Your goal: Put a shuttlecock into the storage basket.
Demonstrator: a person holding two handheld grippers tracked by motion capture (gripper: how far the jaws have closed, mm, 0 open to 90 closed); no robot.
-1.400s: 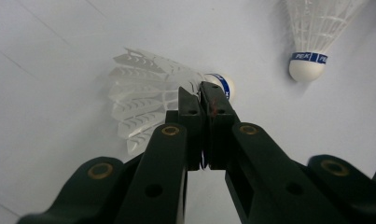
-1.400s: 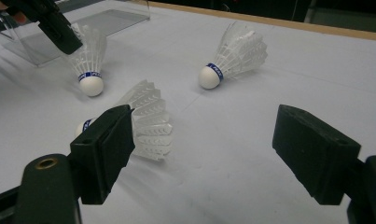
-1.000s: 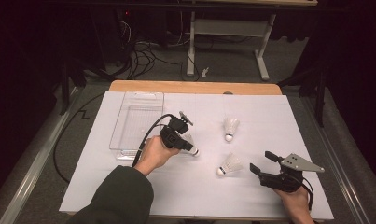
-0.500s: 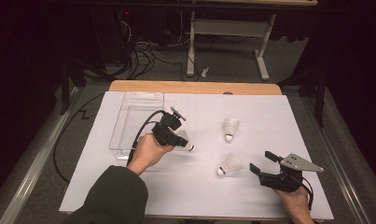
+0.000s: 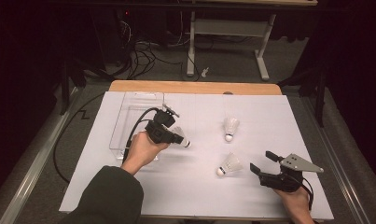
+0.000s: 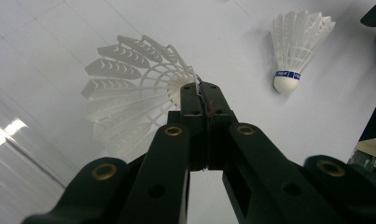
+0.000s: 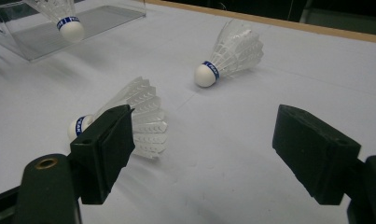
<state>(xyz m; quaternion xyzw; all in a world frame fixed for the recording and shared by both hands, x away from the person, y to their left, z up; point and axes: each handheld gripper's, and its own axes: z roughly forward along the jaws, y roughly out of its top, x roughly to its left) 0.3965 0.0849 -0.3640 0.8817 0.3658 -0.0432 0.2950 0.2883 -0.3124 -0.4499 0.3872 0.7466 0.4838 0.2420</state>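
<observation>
Left gripper (image 5: 176, 138): jaws pressed together, pinching the feather skirt of a shuttlecock (image 5: 181, 138). In the left gripper view the pads meet with a sliver of white feather caught between them (image 6: 203, 100); the skirt (image 6: 129, 93) fans out to the left behind the jaws. In the high view the cork end points right, lifted off the white sheet (image 5: 199, 196), just beside the clear tray (image 5: 125, 121).

Right gripper (image 5: 262, 163): jaws spread wide, nothing between the pads, held low near the right front corner of the sheet. The right gripper view shows its two black fingers (image 7: 106, 140) well apart.

Second shuttlecock (image 5: 227, 164) lies on its side on the sheet, near the right gripper's left jaw, not touching. In the right gripper view it sits partly behind that jaw (image 7: 143, 112).

Third shuttlecock (image 5: 230, 127) lies farther back, cork toward the person.
</observation>
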